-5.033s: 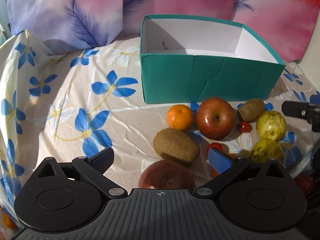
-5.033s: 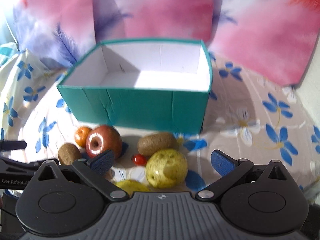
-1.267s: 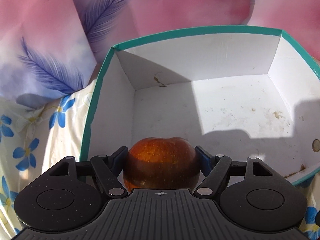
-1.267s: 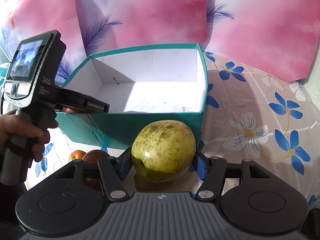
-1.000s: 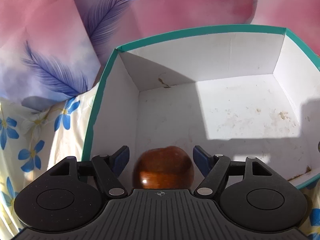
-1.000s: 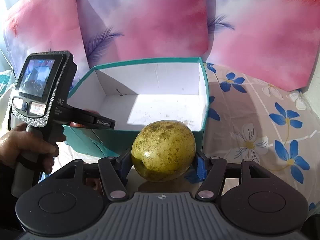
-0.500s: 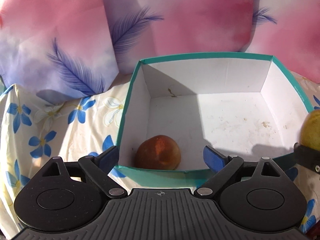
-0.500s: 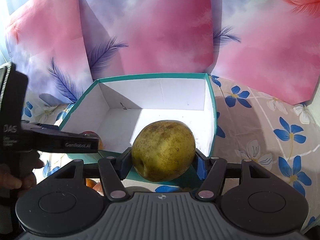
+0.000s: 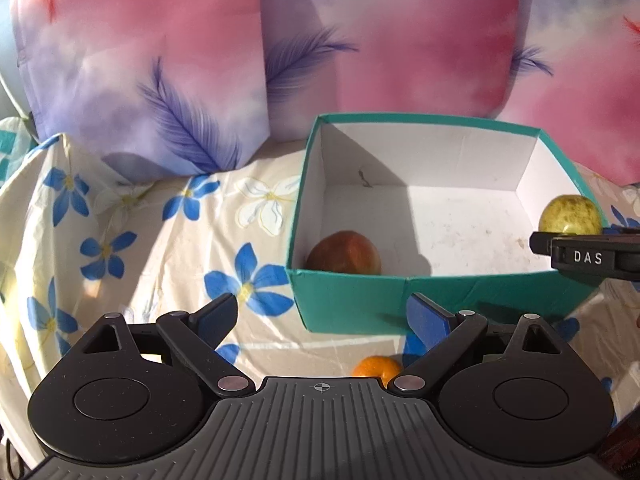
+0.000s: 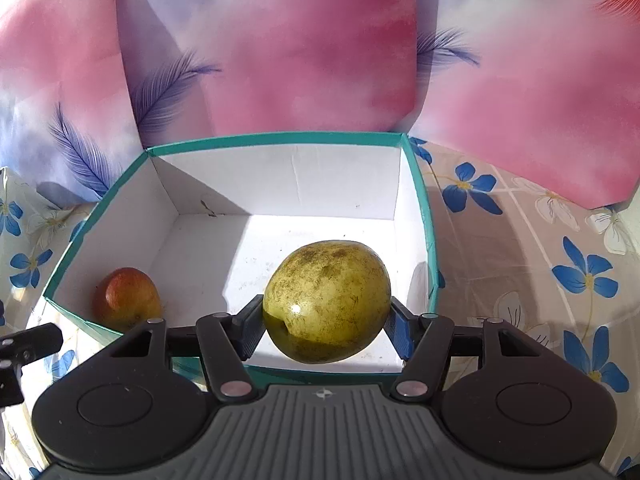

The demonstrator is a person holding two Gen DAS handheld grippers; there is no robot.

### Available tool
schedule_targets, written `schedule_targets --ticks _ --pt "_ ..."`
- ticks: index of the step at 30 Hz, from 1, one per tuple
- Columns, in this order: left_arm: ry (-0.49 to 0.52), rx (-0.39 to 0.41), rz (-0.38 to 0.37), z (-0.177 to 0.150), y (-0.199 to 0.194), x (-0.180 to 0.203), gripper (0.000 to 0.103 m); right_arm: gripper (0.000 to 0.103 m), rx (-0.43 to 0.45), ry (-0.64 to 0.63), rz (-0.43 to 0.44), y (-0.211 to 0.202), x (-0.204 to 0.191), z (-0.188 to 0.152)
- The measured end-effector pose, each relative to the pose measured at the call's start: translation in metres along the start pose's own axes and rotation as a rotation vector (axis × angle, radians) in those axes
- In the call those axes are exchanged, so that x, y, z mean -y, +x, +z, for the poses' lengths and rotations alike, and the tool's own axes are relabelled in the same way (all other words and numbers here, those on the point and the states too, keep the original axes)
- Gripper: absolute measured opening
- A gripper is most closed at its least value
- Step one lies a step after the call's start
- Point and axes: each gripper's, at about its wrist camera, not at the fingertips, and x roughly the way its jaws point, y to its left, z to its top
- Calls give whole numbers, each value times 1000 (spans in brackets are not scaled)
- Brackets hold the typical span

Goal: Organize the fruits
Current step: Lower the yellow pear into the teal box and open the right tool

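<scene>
Since dropped, apple [image 9: 344, 253] boxed, jaws empty.

Black tongs [image 9: 322, 316]; blue pads [image 9: 426, 320]; silver screws

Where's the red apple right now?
The red apple lies inside the teal box, in its near-left corner in both wrist views, apart from both grippers.

The box [image 10: 426, 216] is teal outside and white inside. A red-orange apple [image 10: 127, 299] lies in it, and a yellow-green fruit [image 10: 327, 301] is speckled brown. The cloth [image 9: 132, 236] is cream with blue and white flowers. The backdrop [image 9: 400, 40] is pink and lilac with purple feathers. An orange [image 9: 375, 367] shows bright orange.
</scene>
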Motion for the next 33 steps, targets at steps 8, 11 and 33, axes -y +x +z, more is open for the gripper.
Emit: schedule_targets --ticks 8,11,33 --pt "-13 -97 24 -21 18 -10 95 62 -40 -106 -60 23 -19 3" --pt "-10 -127 29 -29 23 -14 95 62 -67 -131 -77 30 -25 7" --pt "-9 -223 1 -53 40 -17 95 68 -35 -184 -135 28 -32 9"
